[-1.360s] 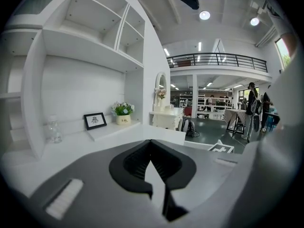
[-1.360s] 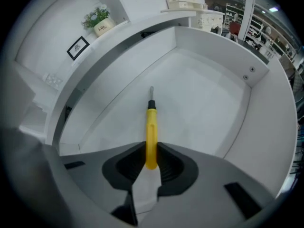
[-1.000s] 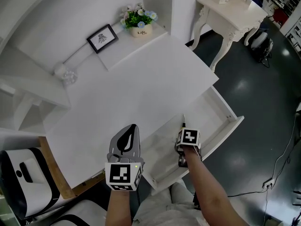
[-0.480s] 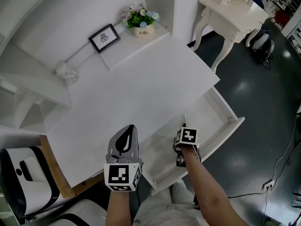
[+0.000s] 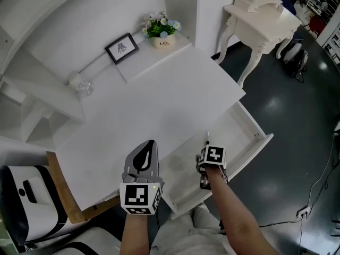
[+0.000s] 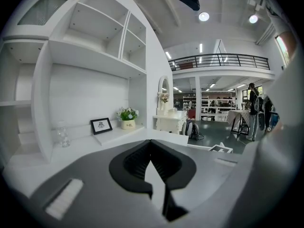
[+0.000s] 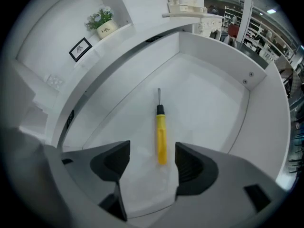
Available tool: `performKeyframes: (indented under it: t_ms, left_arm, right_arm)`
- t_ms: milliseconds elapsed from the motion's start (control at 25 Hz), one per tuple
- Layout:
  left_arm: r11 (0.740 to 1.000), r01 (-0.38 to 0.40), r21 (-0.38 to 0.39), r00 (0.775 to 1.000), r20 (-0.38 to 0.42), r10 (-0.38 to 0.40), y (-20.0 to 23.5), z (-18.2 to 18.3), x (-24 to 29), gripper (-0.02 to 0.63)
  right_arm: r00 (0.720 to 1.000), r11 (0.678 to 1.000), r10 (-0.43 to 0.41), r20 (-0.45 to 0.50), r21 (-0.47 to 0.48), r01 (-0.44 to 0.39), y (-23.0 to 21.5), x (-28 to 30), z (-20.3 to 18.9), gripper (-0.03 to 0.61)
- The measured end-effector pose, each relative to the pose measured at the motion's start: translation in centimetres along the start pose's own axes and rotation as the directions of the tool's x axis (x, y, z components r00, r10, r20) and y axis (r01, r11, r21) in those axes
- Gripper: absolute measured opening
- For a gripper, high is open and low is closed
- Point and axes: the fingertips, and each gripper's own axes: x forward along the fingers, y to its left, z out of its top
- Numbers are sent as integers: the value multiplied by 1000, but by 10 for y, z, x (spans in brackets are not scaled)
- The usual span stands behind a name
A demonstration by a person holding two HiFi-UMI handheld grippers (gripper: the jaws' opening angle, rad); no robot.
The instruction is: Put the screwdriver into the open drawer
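Note:
A screwdriver with a yellow handle and thin metal shaft lies flat on the floor of the open white drawer. My right gripper points steeply down into the drawer, and its jaws are opening. The handle's near end lies between them, touching neither pad. In the head view only the shaft tip shows beyond the right gripper's marker cube. My left gripper hovers over the desk's front edge, left of the drawer. It is shut with nothing in it, its tips meeting.
The white desk carries a framed picture, a potted flower and a glass jar along its back. An ornate white side table stands at the right on the dark floor. Shelves rise at the left.
Both grippers stay where they were. Only the head view has shifted slightly.

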Motion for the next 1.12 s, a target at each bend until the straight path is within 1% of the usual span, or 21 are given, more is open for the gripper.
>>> performKeyframes:
  t_ms: [320, 400, 480, 520, 680, 720, 760, 840, 1120]
  left_arm:
    - [1000, 13, 18, 999, 52, -14, -10, 22, -8, 9]
    - [1000, 16, 22, 998, 63, -17, -12, 28, -11, 9]
    - [1000, 17, 26, 997, 76, -19, -13, 34, -13, 9]
    - [999, 17, 29, 996, 83, -20, -14, 37, -14, 9]
    - [999, 20, 35, 994, 103, -23, -16, 46, -18, 9]
    - [999, 21, 36, 994, 108, -25, -17, 47, -19, 9]
    - [999, 23, 38, 993, 112, -27, -17, 49, -20, 9]
    - [999, 27, 42, 992, 122, -32, -19, 53, -22, 9]
    - [998, 31, 61, 986, 159, -40, -23, 69, -30, 9]
  right_arm:
    - [999, 999, 20, 30, -51, -19, 5, -29, 1, 282]
    - [999, 998, 20, 43, -60, -17, 6, -36, 2, 270]
    - [998, 998, 12, 67, -70, -8, 5, -45, 5, 242]
    - [997, 997, 5, 83, -76, 2, 4, -50, 7, 218]
    - [989, 991, -33, 144, -127, 52, 4, -71, 15, 70]
    - [987, 988, -38, 159, -143, 61, 4, -76, 17, 57]
    - [984, 985, -41, 175, -159, 69, 5, -81, 19, 24]
    - [978, 980, -36, 205, -186, 75, 9, -91, 23, 9]
    - [948, 963, 3, 318, -258, 84, 25, -131, 38, 8]
